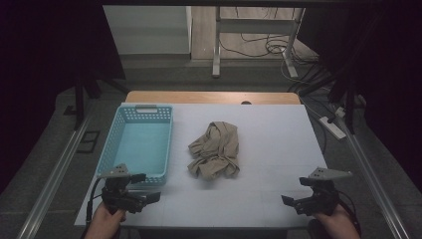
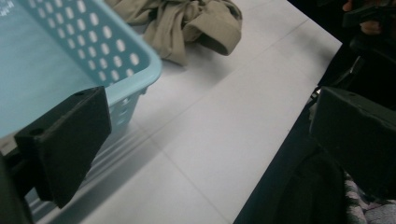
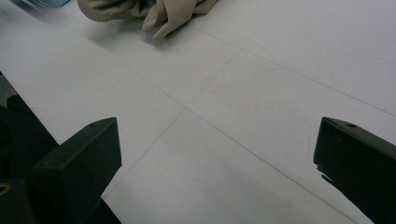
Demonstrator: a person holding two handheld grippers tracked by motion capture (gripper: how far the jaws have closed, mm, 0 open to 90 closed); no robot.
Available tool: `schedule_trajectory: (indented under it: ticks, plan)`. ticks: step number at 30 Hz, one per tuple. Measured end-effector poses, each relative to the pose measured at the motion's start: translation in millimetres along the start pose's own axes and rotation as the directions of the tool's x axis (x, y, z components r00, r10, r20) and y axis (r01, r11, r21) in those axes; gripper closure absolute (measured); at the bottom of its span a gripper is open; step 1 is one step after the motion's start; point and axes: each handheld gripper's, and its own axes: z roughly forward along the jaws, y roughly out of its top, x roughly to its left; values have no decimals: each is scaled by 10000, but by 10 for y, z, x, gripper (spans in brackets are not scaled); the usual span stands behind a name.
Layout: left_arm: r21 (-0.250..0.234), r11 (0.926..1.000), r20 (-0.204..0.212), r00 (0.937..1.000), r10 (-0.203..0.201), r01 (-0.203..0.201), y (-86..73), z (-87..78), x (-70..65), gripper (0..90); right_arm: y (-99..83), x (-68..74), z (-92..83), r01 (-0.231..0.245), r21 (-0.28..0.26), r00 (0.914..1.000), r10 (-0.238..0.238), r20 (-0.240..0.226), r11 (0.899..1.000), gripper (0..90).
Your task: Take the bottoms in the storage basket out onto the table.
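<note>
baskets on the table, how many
1: a light blue basket sits on the left part of the table, just ahead of the left gripper, with the crumpled beige cloth lying to its right.

Beige cloth [image 1: 215,150]; light blue perforated basket [image 1: 141,112]; white table [image 1: 278,149]

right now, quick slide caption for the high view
Crumpled beige garment beside a light blue basket on a white table, left claw and right claw open at the near edge.
</note>
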Motion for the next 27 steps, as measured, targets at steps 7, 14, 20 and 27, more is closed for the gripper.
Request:
schedule_trajectory:
  ticks: [7,14,20,27]
  plan:
    - [-133,9998,-156,9998,-155,153,-70,-81,11,0,1,0,1,-2,10,10000,2,19,10000,10]
    - [-185,9998,-333,9994,-115,109,-107,-143,-11,0,-2,0,-3,-3,-51,10000,3,39,10000,10]
    - [-97,9999,-601,9982,-70,64,-140,-202,-23,0,1,4,-7,1,-55,10000,-1,60,10000,10]
    - [-103,9999,-829,9965,-65,57,-185,-276,-29,0,1,6,-8,-9,-65,10000,10,64,10000,10]
